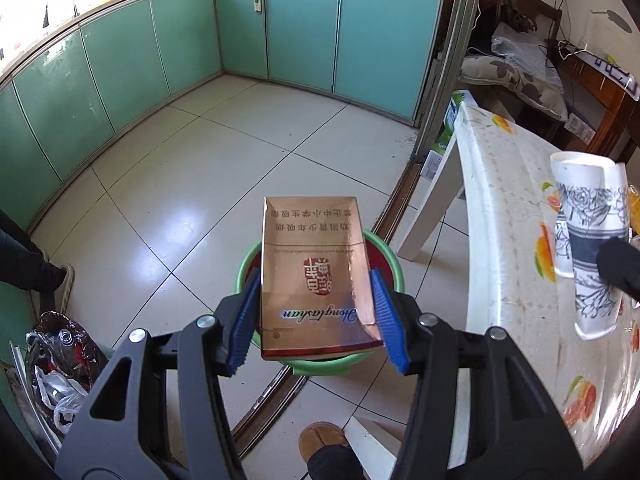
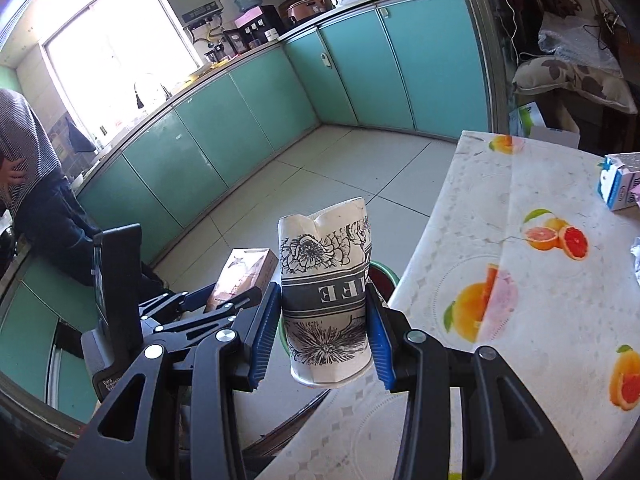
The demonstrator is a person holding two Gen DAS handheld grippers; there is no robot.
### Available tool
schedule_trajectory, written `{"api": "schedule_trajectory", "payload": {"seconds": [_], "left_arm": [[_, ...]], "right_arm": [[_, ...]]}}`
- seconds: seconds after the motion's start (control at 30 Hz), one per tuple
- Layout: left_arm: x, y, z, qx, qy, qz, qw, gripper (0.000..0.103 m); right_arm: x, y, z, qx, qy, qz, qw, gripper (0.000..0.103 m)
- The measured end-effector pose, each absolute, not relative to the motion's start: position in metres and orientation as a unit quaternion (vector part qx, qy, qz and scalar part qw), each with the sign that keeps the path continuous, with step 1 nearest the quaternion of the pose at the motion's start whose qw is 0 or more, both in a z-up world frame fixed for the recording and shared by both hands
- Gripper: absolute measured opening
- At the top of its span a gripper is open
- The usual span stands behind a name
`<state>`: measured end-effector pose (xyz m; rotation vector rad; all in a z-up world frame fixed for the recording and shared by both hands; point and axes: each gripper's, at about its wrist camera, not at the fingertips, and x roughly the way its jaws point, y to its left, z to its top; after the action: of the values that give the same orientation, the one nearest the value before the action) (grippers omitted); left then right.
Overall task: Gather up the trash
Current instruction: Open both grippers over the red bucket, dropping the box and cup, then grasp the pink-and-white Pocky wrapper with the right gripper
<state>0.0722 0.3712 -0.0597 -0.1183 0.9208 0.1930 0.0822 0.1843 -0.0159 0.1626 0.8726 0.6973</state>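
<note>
My left gripper [image 1: 314, 280] is shut on a copper-coloured cigarette pack [image 1: 316, 272], held flat above a green bin [image 1: 320, 364] with a dark red inside on the floor. My right gripper [image 2: 320, 296] is shut on a squashed paper cup [image 2: 326, 304] printed with black flowers, held at the table's left edge. The paper cup [image 1: 592, 248] also shows at the right of the left wrist view. The cigarette pack [image 2: 242, 276] and left gripper [image 2: 208, 300] appear at the left of the right wrist view, and the green bin [image 2: 384, 272] peeks out behind the cup.
A white table [image 2: 532, 320] with a fruit-print cloth stands on the right, a blue and white carton [image 2: 620, 184] on it. Teal cabinets [image 1: 140, 64] line the tiled floor. A bag of rubbish [image 1: 60, 360] lies at lower left. A person [image 2: 28, 160] stands left; a slippered foot [image 1: 320, 440] is below.
</note>
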Motion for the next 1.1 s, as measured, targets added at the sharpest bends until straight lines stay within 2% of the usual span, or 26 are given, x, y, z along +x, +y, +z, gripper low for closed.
{"api": "schedule_trajectory", "payload": {"seconds": [0.17,0.23,0.27,0.3,0.37,0.6,0.83,1.1], "left_arm": [[0.091,0.379,-0.081,-0.059,0.462,0.097,0.88,0.052],[0.097,0.381,-0.086,-0.065,0.465,0.098,0.877,0.053],[0.104,0.385,-0.091,-0.067,0.465,0.114,0.875,0.054],[0.104,0.385,-0.091,-0.067,0.465,0.114,0.875,0.069],[0.106,0.389,-0.093,-0.068,0.461,0.131,0.875,0.089],[0.098,0.382,-0.078,-0.069,0.447,0.112,0.885,0.089],[0.075,0.324,-0.037,-0.055,0.413,0.034,0.908,0.094],[0.053,0.234,-0.007,-0.055,0.39,-0.061,0.917,0.097]], "right_arm": [[0.114,0.205,-0.03,0.093,0.441,0.343,0.824,0.04],[0.125,0.21,-0.033,0.098,0.442,0.345,0.822,0.042],[0.131,0.213,-0.033,0.101,0.443,0.345,0.821,0.047],[0.136,0.216,-0.034,0.104,0.444,0.345,0.821,0.063],[0.143,0.215,-0.031,0.11,0.437,0.337,0.827,0.068],[0.111,0.178,-0.01,0.09,0.399,0.318,0.855,0.068],[0.053,0.096,0.007,0.001,0.374,0.281,0.884,0.067],[0.041,-0.061,0.009,-0.099,0.417,0.151,0.891,0.067]]}}
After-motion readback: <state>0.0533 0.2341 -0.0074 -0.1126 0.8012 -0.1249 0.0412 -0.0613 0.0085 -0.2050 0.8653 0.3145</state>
